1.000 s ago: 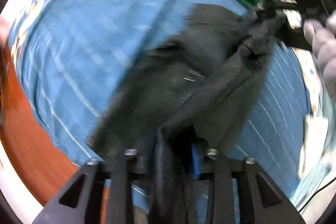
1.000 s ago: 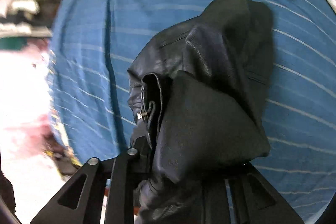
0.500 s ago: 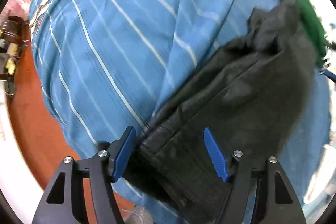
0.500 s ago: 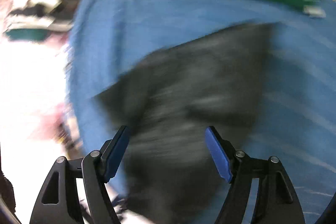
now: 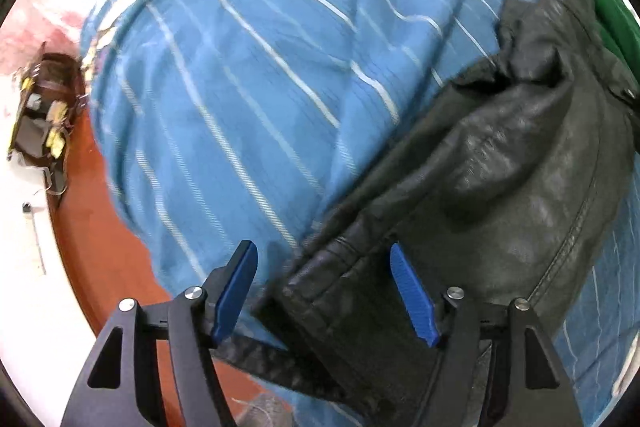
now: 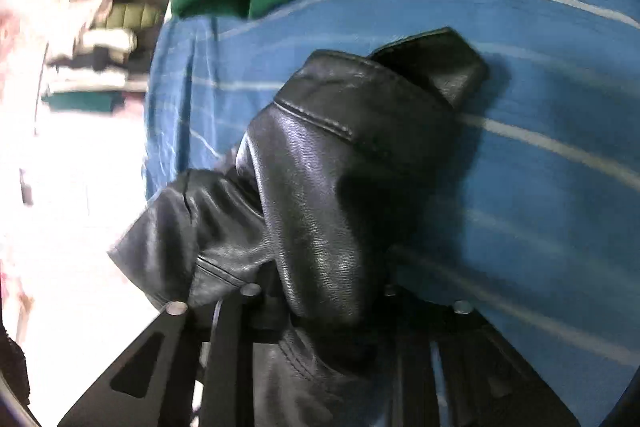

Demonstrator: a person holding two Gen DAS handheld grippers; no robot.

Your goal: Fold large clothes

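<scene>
Left wrist view: black leather jacket (image 5: pixel 500 163) lying on blue striped sheet (image 5: pixel 240 87), long axis running from near fingers up toward green garment (image 5: pixel 612 11). Left gripper (image 5: pixel 324 291) wide, hem edge between blue pads (image 5: pixel 412 295), not pinched.

Right wrist view: right gripper (image 6: pixel 316 299) closing, fingers narrow, fold of jacket bunched between them, draping forward over sheet. Judged: right hand nearer and gripping; left positioned over hem for next pinch.

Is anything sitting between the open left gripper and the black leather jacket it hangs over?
Nothing visible does. The left gripper has its blue pads spread, and the black leather jacket edge lies directly between them on the blue striped sheet. The green garment lies at the jacket's far side, out of the way.
</scene>
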